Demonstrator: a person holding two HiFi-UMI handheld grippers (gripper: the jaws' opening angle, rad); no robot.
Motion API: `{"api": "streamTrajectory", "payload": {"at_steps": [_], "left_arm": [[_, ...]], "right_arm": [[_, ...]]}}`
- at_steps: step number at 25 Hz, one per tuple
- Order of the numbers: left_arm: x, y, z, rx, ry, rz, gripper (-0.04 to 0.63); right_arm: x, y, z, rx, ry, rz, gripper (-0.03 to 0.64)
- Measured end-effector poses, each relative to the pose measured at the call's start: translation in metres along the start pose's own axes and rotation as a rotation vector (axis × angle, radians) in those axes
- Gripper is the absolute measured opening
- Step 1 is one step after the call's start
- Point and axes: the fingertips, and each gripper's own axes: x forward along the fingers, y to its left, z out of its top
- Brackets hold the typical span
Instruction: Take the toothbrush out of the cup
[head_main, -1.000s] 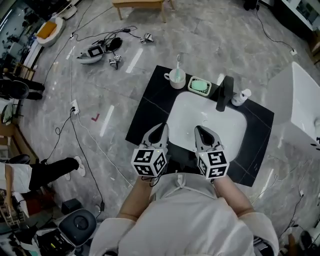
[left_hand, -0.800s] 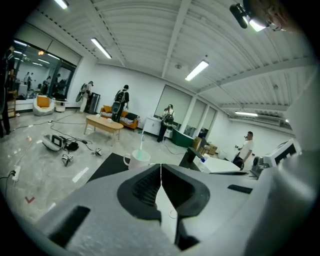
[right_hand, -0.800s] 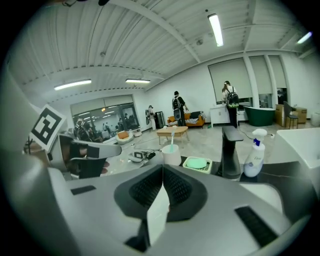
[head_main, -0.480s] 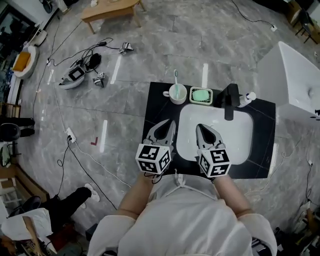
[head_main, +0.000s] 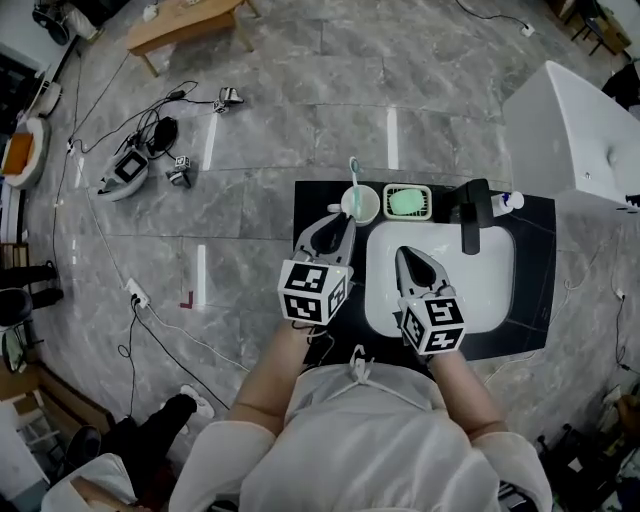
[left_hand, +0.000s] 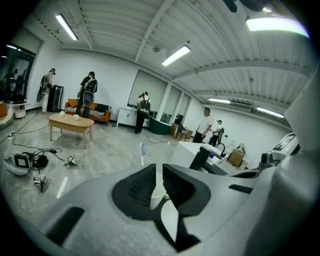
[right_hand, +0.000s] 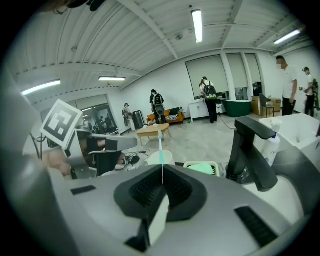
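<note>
Evidently the approach is under way: the left gripper (head_main: 342, 220), jaws closed and empty, hovers touching-close to the cup (head_main: 362, 205) just left of the washbasin (head_main: 490, 280), with the toothbrush (head_main: 353, 172) upright inside. The right gripper (head_main: 403, 256), also closed and empty, hangs over the washbasin. Next move: open and straddle the handle. No readable writing, only square markers.

In the left gripper view the jaws hide most of the cup (left_hand: 156, 191); the toothbrush (left_hand: 142, 149) shows only its head. The white cabinet (head_main: 585, 130) is cut off at the right edge.
</note>
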Motion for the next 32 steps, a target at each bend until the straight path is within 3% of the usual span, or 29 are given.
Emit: {"api": "streamTrajectory", "payload": {"at_steps": [4,10,15,25,27,32], "left_arm": [[0.025,0.015,-0.001,0.006,0.015,-0.003,0.111],[0.057,0.034,-0.006,-0.025,0.055,-0.016,0.178],[0.08,0.051,-0.01,-0.011,0.102,0.024,0.23],[0.103,0.052,-0.016,0.027,0.183,0.005,0.22],[0.104,0.052,-0.016,0.055,0.185,0.014,0.158],[0.105,0.047,-0.016,0.09,0.187,0.017,0.077]], "right_arm": [[0.013,-0.009,0.002,0.017,0.01,-0.025,0.028],[0.029,-0.017,0.0,0.026,0.03,-0.024,0.028],[0.041,-0.024,-0.006,0.028,0.053,-0.019,0.028],[0.053,-0.036,-0.022,0.042,0.097,-0.004,0.028],[0.054,-0.038,-0.023,0.046,0.098,-0.004,0.028],[0.053,-0.035,-0.022,-0.026,0.092,-0.007,0.028]]}}
